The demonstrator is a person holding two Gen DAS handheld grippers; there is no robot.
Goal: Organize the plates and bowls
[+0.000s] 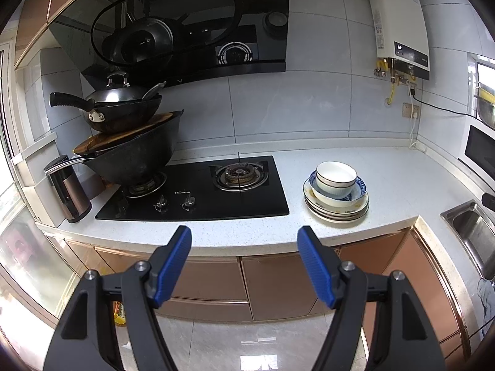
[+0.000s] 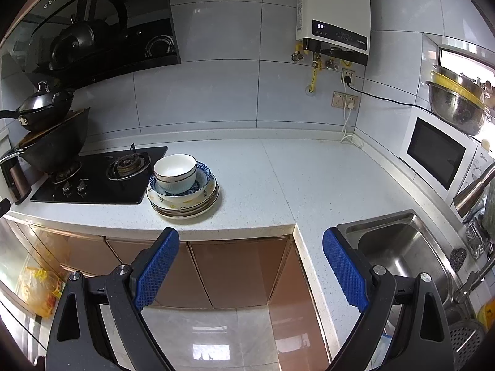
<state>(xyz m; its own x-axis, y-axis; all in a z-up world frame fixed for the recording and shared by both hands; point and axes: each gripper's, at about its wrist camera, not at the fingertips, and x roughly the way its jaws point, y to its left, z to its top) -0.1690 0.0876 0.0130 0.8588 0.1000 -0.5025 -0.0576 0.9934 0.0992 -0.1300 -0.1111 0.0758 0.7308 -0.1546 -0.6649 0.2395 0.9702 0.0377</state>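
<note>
Bowls [image 1: 335, 179] nested on stacked plates [image 1: 337, 210] beside the hob [image 1: 198, 194] for compactness; left gripper [image 1: 244, 266] and right gripper [image 2: 250, 272] gape wide, holding nothing, clear of the countertop [image 2: 278, 179].

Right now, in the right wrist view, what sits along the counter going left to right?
Stacked woks → gas hob → stack of plates and bowls → bare countertop → microwave, with the steel sink in front of it.
</note>
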